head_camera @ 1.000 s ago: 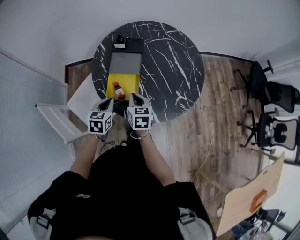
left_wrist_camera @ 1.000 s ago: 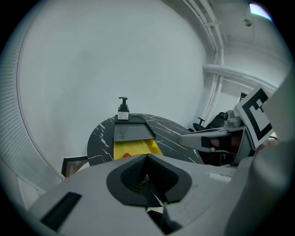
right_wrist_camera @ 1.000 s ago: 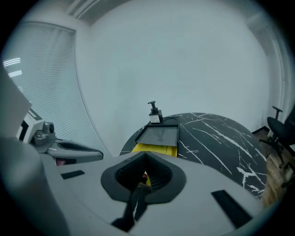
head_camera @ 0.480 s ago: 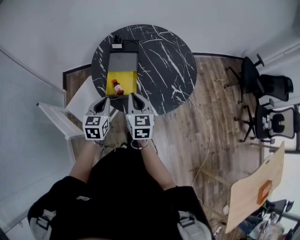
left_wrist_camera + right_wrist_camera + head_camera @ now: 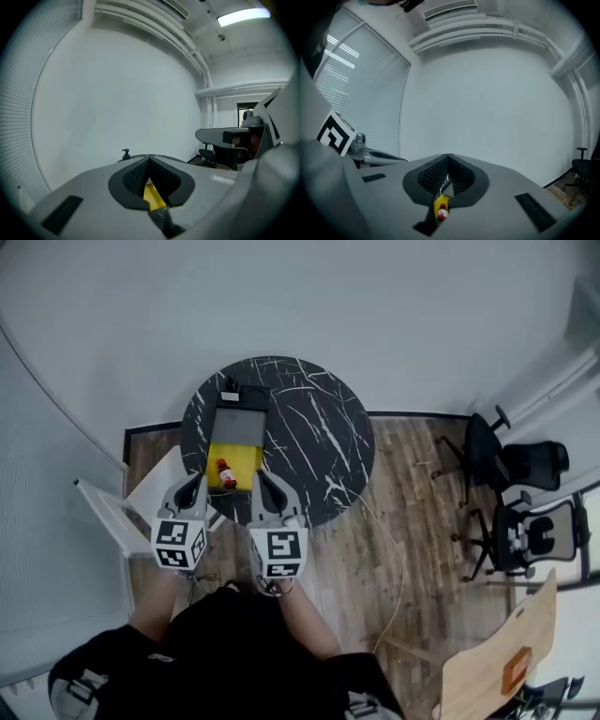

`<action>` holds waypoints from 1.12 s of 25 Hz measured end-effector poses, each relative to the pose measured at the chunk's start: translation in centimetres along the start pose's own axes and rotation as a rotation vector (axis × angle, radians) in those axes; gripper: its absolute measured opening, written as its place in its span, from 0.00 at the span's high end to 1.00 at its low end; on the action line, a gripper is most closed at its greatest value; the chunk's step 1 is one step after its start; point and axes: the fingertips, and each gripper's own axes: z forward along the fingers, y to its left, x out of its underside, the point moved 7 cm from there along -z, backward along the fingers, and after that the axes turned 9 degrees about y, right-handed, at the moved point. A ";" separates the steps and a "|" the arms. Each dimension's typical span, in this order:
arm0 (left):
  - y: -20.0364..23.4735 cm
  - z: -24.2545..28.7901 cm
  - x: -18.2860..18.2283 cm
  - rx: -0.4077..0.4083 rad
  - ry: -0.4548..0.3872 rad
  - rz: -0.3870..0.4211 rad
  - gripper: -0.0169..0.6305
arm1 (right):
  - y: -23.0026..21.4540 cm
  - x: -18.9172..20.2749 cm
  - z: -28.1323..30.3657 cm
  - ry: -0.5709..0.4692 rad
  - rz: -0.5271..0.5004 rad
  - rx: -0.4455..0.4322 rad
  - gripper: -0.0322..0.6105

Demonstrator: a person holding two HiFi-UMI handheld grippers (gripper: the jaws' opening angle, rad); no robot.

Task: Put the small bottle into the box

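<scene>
The bottle (image 5: 226,473) is seen lying in the yellow box (image 5: 246,458) on the round table (image 5: 319,437). The left gripper (image 5: 194,480) and right gripper (image 5: 262,477) are held at the table's near edge, jaws pressed together (both empty).

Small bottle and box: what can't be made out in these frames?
- small bottle: head view, too small to read its label or to tell upright from lying; right gripper view, the shut right tongs leave only a glimpse of it.
- box: left gripper view, only a yellow sliver below the shut left tongs; walls hidden.
- dark item at the table's far edge: head view, too small to identify.
</scene>
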 end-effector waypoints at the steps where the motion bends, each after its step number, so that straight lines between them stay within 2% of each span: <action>1: -0.4 -0.3 -0.7 -0.001 -0.018 0.012 0.97 | -0.4 -0.8 -0.7 -0.024 0.001 0.000 0.96; 4: -1.3 -1.0 -1.7 -0.018 -0.055 0.052 0.97 | -1.2 -2.3 -2.6 -0.072 -0.009 0.024 0.96; 6: -2.0 -1.2 -1.4 -0.027 -0.050 0.038 0.97 | -1.7 -2.5 -3.4 -0.080 -0.019 0.035 0.96; 8: -2.7 -1.5 -1.4 -0.022 -0.049 0.020 0.97 | -2.0 -2.4 -4.0 -0.099 -0.023 0.027 0.96; 11: -3.5 -1.9 -2.0 -0.029 -0.068 0.062 0.97 | -2.0 -2.5 -4.5 -0.122 -0.008 0.006 0.96; 13: -3.7 -2.0 -2.2 -0.035 -0.075 0.083 0.97 | -2.1 -2.6 -4.6 -0.119 -0.022 -0.003 0.96; 16: -3.8 -2.5 -2.0 -0.044 -0.072 0.066 0.97 | -1.9 -2.5 -4.7 -0.106 -0.052 -0.016 0.96; 22: -4.5 -2.8 -1.4 -0.040 -0.055 0.052 0.97 | -1.7 -2.4 -5.4 -0.102 -0.056 -0.034 0.96; 28: -5.6 -3.4 -1.9 -0.032 -0.071 0.065 0.97 | -2.1 -2.6 -6.1 -0.109 -0.056 -0.034 0.96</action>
